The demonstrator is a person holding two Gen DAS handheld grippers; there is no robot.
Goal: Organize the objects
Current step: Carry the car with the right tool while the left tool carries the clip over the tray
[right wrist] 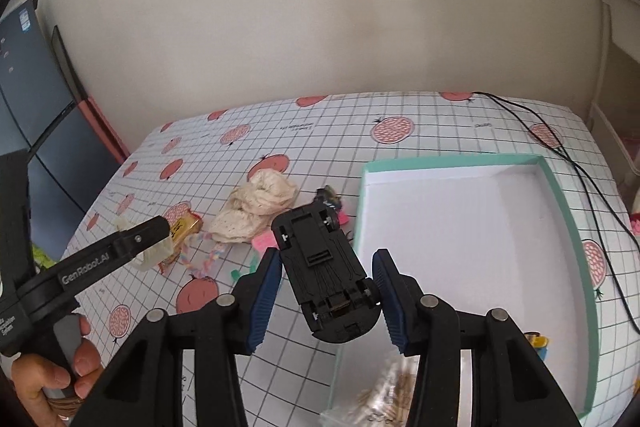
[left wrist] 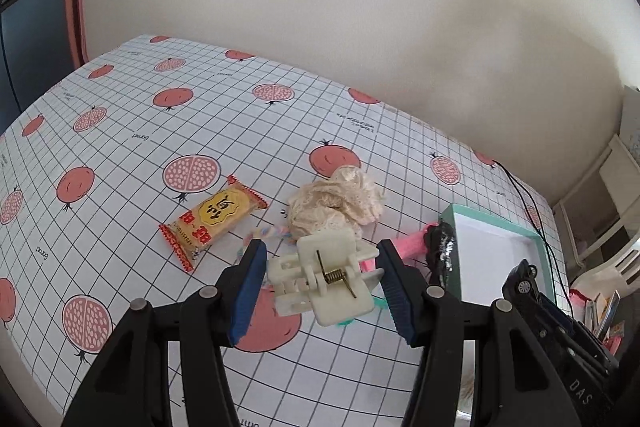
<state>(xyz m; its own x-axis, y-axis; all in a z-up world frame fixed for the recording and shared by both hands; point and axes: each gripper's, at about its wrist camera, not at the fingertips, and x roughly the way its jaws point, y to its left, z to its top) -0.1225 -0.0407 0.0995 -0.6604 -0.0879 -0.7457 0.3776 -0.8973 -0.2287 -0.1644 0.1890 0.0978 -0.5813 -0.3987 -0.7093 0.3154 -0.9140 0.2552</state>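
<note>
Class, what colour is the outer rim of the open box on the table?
Mint green, white inside: the box shows best in the right wrist view.

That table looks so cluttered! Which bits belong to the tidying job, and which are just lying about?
Part of the job:
white clip in left tongs
black toy car in right tongs
teal box
snack packet
lace cloth

Lying about:
black cable
</note>
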